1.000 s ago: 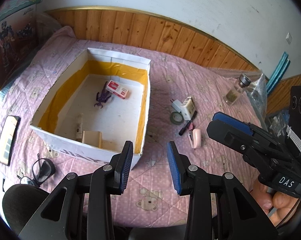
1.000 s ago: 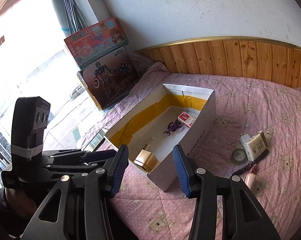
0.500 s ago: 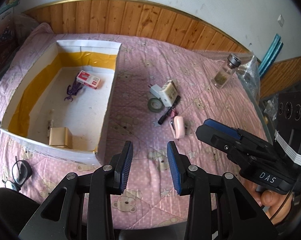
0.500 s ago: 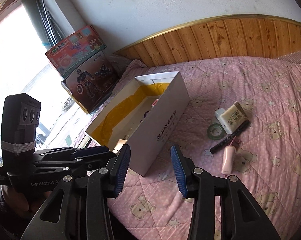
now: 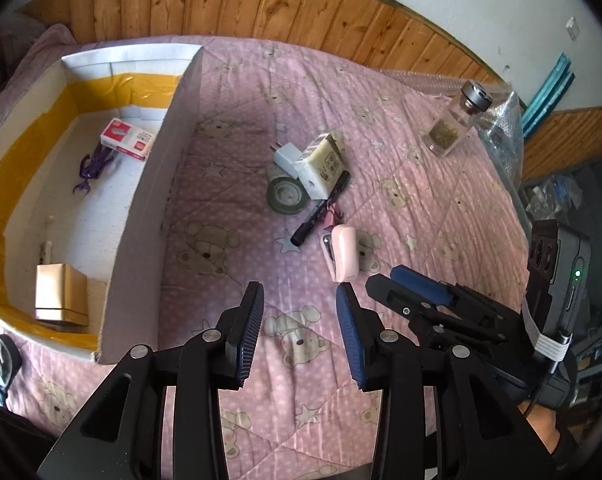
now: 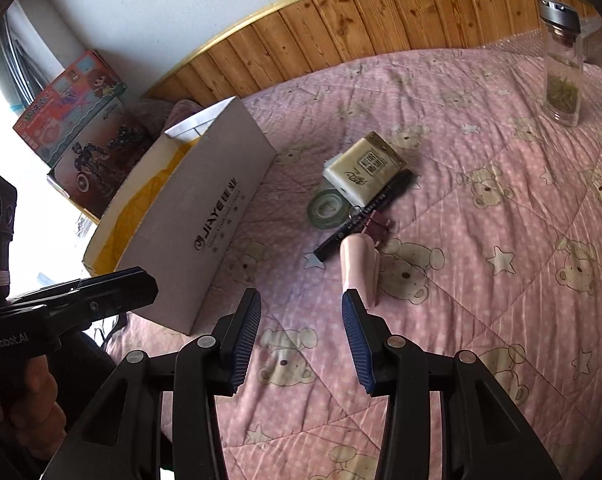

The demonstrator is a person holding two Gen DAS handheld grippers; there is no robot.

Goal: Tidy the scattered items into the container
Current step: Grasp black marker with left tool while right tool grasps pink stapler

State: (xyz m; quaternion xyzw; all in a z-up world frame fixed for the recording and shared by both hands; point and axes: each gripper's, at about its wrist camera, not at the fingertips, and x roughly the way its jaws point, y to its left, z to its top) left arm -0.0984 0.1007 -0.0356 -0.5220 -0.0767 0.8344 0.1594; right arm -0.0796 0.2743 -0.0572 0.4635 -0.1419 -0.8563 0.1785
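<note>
Pink bear-print bedding (image 5: 237,92) spread under everything, backed by wood panelling, and we had both tools over its near part. On the left sat the white container (image 5: 153,184) with yellow tape inside, already holding a red-and-white pack (image 5: 128,139), a purple toy (image 5: 93,166), a tan box (image 5: 61,294) and a thin pale item we could not identify. Since a second ago both views had swung away from that box and dropped lower — the loose pile now lay ahead of us instead of off to the right. That pile sat well apart from the container: a tape roll (image 5: 287,196), a white plug (image 5: 288,159) touching a cream packet (image 5: 323,164), a black marker (image 5: 321,212) lying across a small dark-red piece, and nearest us a pink stapler (image 5: 343,252). Far right stood a glass bottle (image 5: 457,120), alone. Our left gripper (image 5: 299,314) had its jaws opening with nothing between them, its right fingertip just short of the stapler's near end. Our right gripper (image 6: 301,312) stood spread at about half width, also empty, with the stapler (image 6: 359,268) just beyond its right finger. We read this shift as the approach for the next pickup, most likely the stapler, with most of the pile and the bottle not yet in the box. Neither tool had yet closed on anything.
</note>
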